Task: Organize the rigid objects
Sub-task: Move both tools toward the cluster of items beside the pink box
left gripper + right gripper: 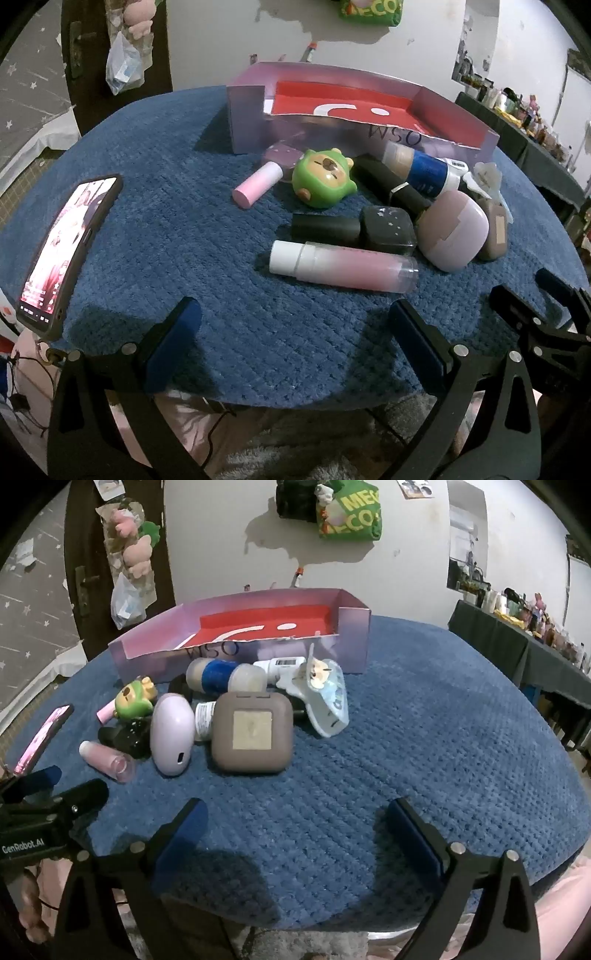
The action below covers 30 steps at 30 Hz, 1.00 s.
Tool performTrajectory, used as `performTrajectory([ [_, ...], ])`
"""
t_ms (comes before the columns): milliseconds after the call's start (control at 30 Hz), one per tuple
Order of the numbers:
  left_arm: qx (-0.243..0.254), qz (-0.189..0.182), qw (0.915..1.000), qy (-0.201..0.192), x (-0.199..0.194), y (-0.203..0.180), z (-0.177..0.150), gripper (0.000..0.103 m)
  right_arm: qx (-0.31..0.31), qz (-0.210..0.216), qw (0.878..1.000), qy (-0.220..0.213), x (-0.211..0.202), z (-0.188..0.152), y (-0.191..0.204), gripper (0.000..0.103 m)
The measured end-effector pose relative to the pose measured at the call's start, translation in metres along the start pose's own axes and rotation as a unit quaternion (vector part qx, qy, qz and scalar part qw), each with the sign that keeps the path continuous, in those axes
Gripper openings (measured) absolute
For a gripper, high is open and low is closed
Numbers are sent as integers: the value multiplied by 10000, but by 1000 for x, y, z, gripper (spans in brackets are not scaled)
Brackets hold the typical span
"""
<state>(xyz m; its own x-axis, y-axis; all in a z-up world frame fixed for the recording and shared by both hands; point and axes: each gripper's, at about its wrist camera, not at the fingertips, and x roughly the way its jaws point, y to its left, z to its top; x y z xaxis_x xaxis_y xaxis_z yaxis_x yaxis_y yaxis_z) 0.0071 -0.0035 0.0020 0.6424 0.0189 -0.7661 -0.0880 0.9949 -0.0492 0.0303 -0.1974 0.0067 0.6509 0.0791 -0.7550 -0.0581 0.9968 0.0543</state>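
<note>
You're at the start: both your left gripper [295,343] and right gripper [295,834] hang released and empty, the toiletries heaped before the lilac box [354,635] (nothing inside yet). Next, reach for the nearest, the pink tube [343,266].

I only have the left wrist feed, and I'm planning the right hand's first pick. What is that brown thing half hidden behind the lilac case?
Observer: The right wrist view shows the brown case whole. It is a rounded square lying flat, with a pale square patch on top.
Operator: Is there anything on its far right side?
Observer: A clear blister pack sits tilted by the case's right back corner. I cannot tell whether they touch.
Operator: Is the right gripper ready?
Observer: The right gripper has its jaws wide open with nothing between them. It is over the blue cloth, in front of the case.
</note>
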Motion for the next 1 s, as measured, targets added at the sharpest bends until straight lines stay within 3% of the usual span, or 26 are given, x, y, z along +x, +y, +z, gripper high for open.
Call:
performTrajectory([
  [600,103,37,9999,0,-2,-14,-2,103,12,22,10000,-10,0,2,-3,100],
  [1000,188,-173,9997,-9,0,-30,2,103,-14,60,10000,-16,7,14,-8,97],
])
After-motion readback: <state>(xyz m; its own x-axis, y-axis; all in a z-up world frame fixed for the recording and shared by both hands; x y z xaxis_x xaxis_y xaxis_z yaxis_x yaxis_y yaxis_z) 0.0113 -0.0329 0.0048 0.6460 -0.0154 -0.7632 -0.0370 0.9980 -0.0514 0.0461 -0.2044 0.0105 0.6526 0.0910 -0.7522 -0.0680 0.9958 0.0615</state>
